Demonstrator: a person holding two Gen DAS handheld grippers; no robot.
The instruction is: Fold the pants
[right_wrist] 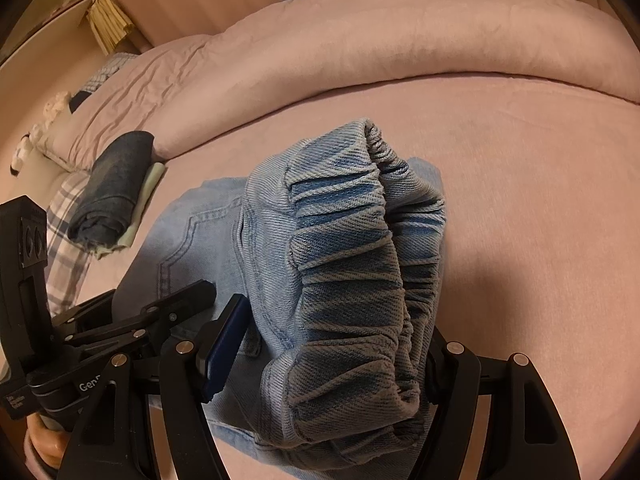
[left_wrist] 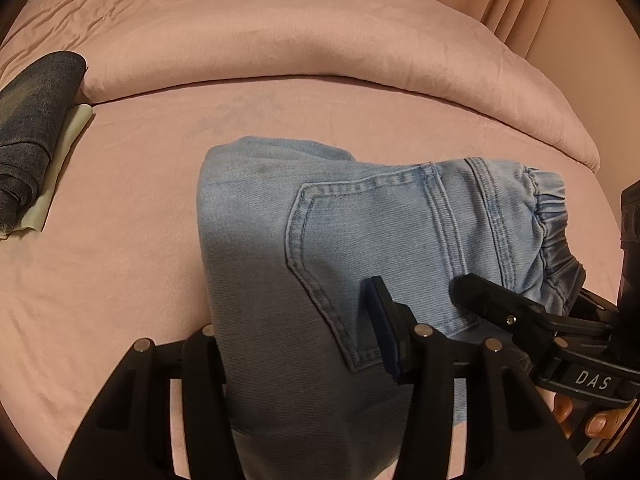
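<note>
Light blue denim pants [left_wrist: 360, 232] lie folded on the pink bed sheet [left_wrist: 120, 240], back pocket up, elastic waistband to the right. My left gripper [left_wrist: 296, 344] is shut on the pants' near folded edge, the cloth bunched between its fingers. My right gripper [right_wrist: 332, 360] is shut on the gathered waistband [right_wrist: 360, 260], which fills the right wrist view. Each gripper shows in the other's view: the right gripper [left_wrist: 520, 320] at the waistband, the left gripper [right_wrist: 152, 320] at lower left.
A folded dark denim garment [left_wrist: 36, 128] lies on a pale cloth at the bed's left. A rolled pink duvet [left_wrist: 320, 40] runs across the back. A plaid pillow [right_wrist: 68, 240] and shelf sit far left.
</note>
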